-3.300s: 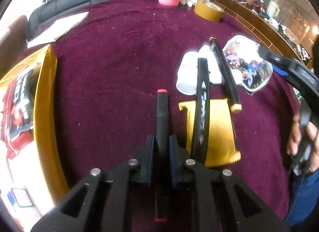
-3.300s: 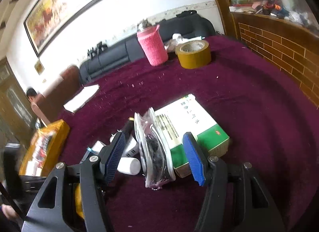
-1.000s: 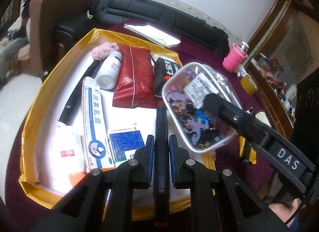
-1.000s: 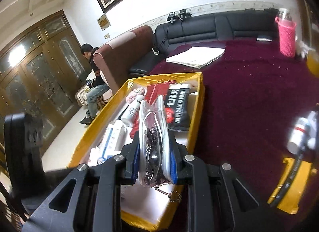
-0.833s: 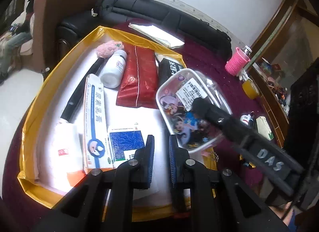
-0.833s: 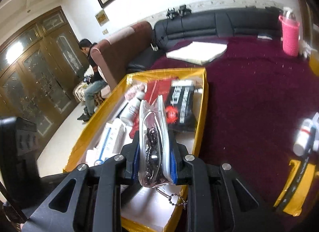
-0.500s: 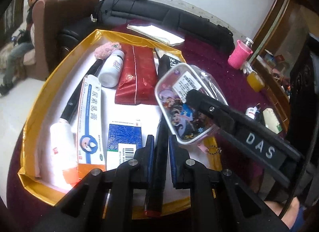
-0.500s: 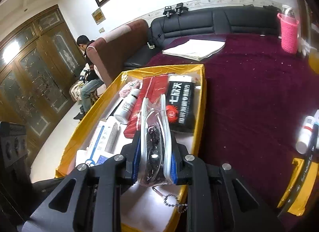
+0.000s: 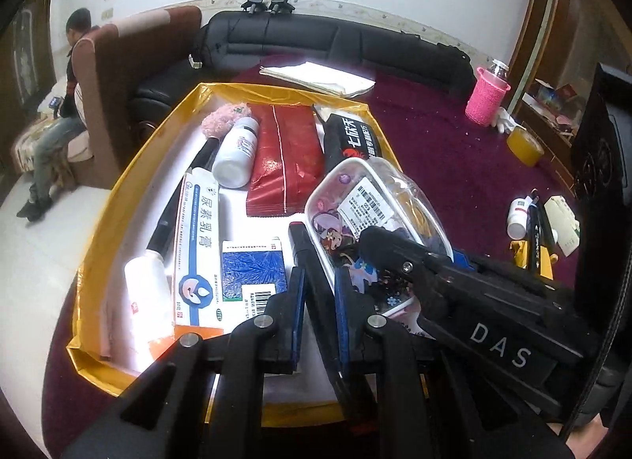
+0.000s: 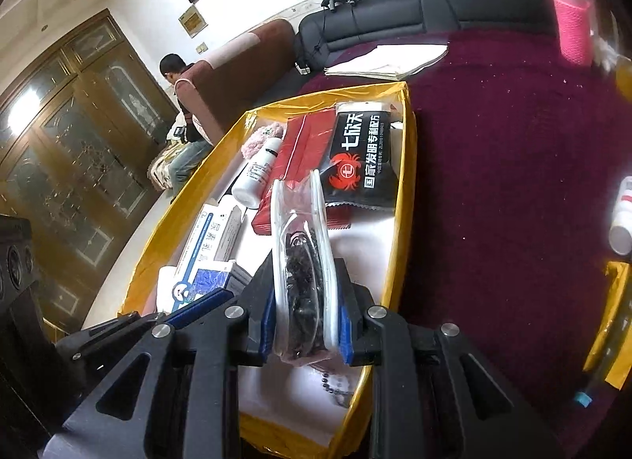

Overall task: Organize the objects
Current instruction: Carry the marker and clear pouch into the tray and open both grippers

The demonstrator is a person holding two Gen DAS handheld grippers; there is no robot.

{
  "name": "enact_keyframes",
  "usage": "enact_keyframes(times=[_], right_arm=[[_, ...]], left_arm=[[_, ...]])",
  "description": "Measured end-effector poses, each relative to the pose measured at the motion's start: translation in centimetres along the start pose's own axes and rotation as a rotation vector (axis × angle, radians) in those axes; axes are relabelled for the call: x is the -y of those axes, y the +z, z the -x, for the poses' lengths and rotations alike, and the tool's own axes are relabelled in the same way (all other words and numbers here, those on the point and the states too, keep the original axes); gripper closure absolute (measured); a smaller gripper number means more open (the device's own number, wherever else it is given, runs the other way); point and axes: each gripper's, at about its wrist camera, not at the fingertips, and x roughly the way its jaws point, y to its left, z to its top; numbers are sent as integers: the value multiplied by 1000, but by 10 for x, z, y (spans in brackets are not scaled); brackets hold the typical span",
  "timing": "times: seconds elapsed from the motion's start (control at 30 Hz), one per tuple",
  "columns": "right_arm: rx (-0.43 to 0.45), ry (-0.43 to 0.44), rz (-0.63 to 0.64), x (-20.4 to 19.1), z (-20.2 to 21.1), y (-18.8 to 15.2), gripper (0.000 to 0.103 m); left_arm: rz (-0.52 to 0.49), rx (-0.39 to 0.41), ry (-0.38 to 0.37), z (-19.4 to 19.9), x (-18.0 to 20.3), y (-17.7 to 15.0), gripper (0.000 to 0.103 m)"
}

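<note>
A gold-rimmed tray (image 9: pixel 118 186) with a white floor holds boxes, a white bottle (image 9: pixel 236 153), a red pack (image 9: pixel 285 153) and a black pack (image 9: pixel 351 137). My left gripper (image 9: pixel 319 287) is shut on a black marker (image 9: pixel 312 261), tilted, over the tray's near part. My right gripper (image 10: pixel 306 301) is shut on a clear cartoon-print pouch (image 10: pixel 302 257), held on edge above the tray (image 10: pixel 399 230). In the left wrist view the pouch (image 9: pixel 367 202) hangs just right of the marker, with the right gripper's fingers (image 9: pixel 399 253) on it.
The tray sits on a maroon tablecloth (image 9: pixel 446 155). To the right lie a small white bottle (image 9: pixel 518 218), black pens (image 9: pixel 538 234) on yellow packaging, a pale box (image 9: pixel 563 224), a tape roll (image 9: pixel 524 147) and a pink-sleeved bottle (image 9: pixel 486 97). Papers (image 9: pixel 320 78) lie beyond the tray.
Both grippers carried their objects from the right of the table to above the tray. In the last second the pouch came lower and the marker tilted within my left gripper.
</note>
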Motion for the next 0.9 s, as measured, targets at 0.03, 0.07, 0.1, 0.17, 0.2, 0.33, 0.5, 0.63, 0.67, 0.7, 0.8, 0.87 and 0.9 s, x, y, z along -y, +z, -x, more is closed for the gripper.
enact_keyframes(times=[0.03,0.07,0.1,0.17,0.2,0.33,0.5,0.63,0.67,0.7,0.8,0.87,0.9], right_arm=[[0,0,0,0,0,0,79],[1,0,0,0,1,-1,78],[-2,3,0,1,2,-2,78],[-11,7,-1,1,2,-1,75],[-10,12,-5,1,4,-1,75],[6,6,26,-4,12,-2,66],[57,-1,64,-12,26,-1,64],[99,12,49,-8,37,0,59],[108,14,42,-7,41,1,59],[118,18,35,-4,44,1,59],[140,21,13,4,53,4,59],[145,25,-5,10,58,5,59],[146,28,-17,14,61,5,59]], left_arm=[[-5,3,7,1,1,0,91],[-11,5,14,1,2,0,91],[-16,5,18,2,3,-1,91],[-21,5,23,3,4,-1,91],[-22,5,26,3,5,-1,91],[-27,4,37,5,7,-1,91],[-24,0,42,7,6,-1,90],[-14,14,55,13,2,2,90],[-9,20,57,15,1,2,90],[-3,25,59,17,-1,4,89],[7,39,65,22,-2,7,89],[5,46,65,25,-1,9,88],[3,51,66,27,1,9,88]])
